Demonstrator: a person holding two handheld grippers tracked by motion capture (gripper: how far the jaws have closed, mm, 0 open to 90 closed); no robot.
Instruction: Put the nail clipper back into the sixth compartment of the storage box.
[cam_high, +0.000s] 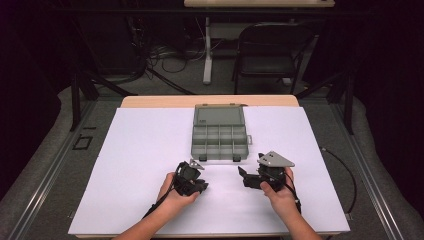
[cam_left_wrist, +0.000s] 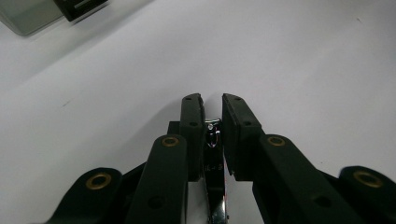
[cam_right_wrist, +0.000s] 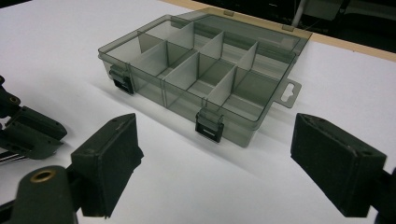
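Clipper (cam_left_wrist: 215, 154): shiny metal nail-clipper-like piece, sits upright between the left gripper (cam_left_wrist: 212, 105) jaws, low over the white sheet (cam_left_wrist: 303, 60). Jaws nearly closed; left pad looks against it, small gap on the other side, so contact on both pads is hard to confirm. Text on the metal is too small to read.

Left gripper (cam_high: 199, 184) is near the front of the table, in the person's left hand (cam_high: 172, 195). Right gripper (cam_high: 250, 178) is level with it, well apart, in the right hand (cam_high: 280, 192); its jaws are spread wide, nothing between them, and they point at the box.

Box (cam_high: 220, 132): smoky translucent organizer farther back, mid-table, on the white sheet, beyond both grippers. Lid (cam_high: 219, 115) is swung open and lies back flat on the far side. Dividers (cam_right_wrist: 196, 63) split the tray into several compartments; every compartment that shows looks empty. Two dark latches (cam_right_wrist: 209, 126) on the near wall, hang tab (cam_right_wrist: 288, 93) on one end.

Beyond the table: chair (cam_high: 270, 52), table leg (cam_high: 207, 50) and cables (cam_high: 165, 57) on the floor.
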